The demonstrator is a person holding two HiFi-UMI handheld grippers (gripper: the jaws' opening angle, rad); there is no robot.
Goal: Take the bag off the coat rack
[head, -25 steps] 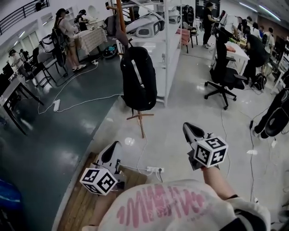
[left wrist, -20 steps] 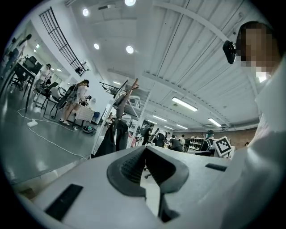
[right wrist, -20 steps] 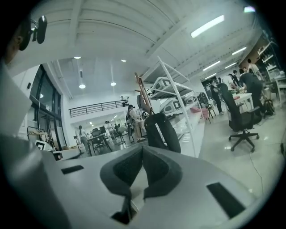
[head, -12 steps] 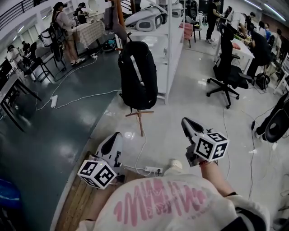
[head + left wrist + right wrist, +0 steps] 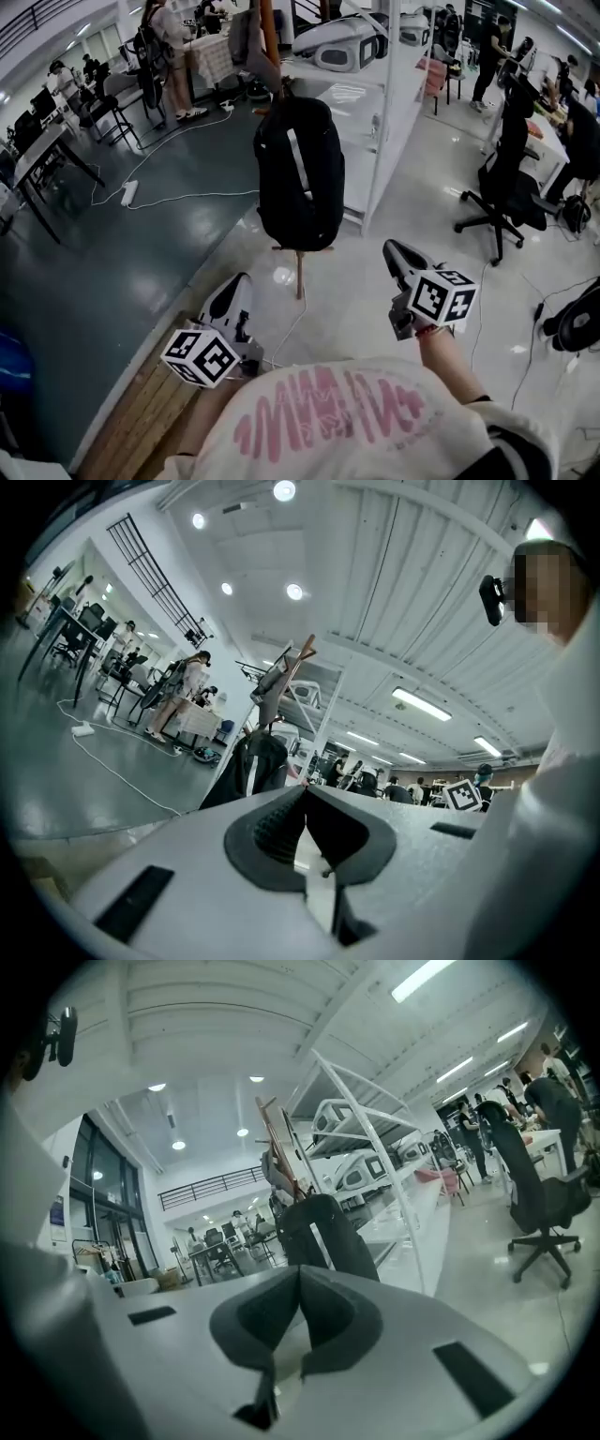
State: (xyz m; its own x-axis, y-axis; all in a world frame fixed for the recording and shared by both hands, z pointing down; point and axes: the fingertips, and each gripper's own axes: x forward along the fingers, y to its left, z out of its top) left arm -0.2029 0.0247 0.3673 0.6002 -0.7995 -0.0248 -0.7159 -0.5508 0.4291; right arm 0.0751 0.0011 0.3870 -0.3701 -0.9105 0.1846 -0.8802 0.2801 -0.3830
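A black backpack [image 5: 299, 173] with a pale stripe hangs on a wooden coat rack [image 5: 271, 42] straight ahead; the rack's foot [image 5: 300, 262] shows below the bag. The same backpack [image 5: 323, 1232] stands ahead in the right gripper view, and the backpack [image 5: 255, 766] is small and far in the left gripper view. My left gripper [image 5: 240, 284] is low at the left, shut and empty. My right gripper [image 5: 394, 251] is at the right, also shut and empty. Both stay short of the bag.
White shelving [image 5: 380, 103] stands right behind the rack. A black office chair [image 5: 506, 178] is at the right. A power strip and cable [image 5: 131, 192] lie on the dark floor at the left, another cable [image 5: 291, 328] runs near my feet. People stand at tables [image 5: 173, 52] far back.
The backpack and rack have come closer and moved slightly right in the head view as I walked toward them. Both grippers stayed shut and empty.
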